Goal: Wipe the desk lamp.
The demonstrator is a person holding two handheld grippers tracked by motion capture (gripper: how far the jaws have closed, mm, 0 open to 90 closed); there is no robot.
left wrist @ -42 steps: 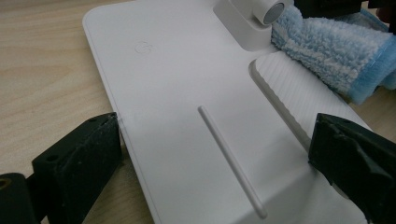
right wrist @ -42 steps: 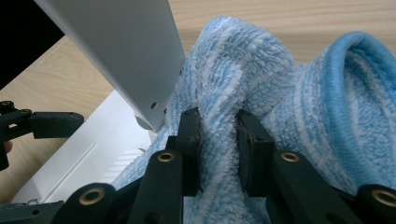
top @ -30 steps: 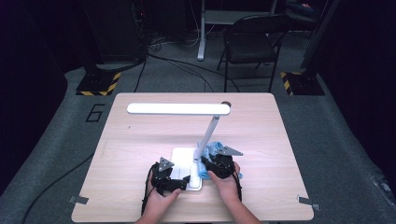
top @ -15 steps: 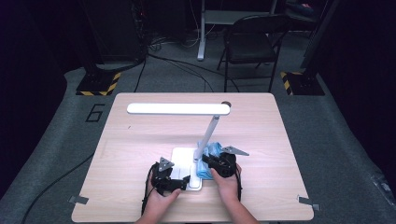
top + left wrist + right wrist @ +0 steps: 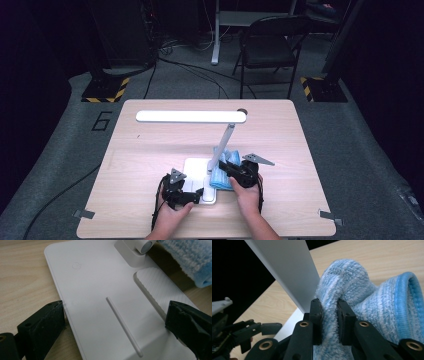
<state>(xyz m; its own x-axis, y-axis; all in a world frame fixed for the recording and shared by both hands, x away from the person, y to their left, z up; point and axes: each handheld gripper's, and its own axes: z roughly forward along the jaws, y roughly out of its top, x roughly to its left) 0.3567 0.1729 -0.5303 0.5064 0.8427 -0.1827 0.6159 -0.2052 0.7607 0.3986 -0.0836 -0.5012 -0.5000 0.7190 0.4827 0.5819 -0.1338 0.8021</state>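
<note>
A white desk lamp stands on the table, its flat base near the front edge and its long head raised on a slanted stem. My left gripper straddles the base, its two black pads against the base's side edges. A blue fluffy cloth lies bunched right of the stem. My right gripper is shut on a fold of this cloth, pinched between its pads beside the white stem. The cloth's edge lies by the base's far corner.
The wooden table has bare surface on the left, right and far sides. A black folding chair stands beyond the table on the grey floor, with cables and yellow-striped stand feet around it.
The right gripper has edged slightly away from the person with the blue cloth between its jaws, which have closed on it. The left gripper and the lamp have stayed put.
</note>
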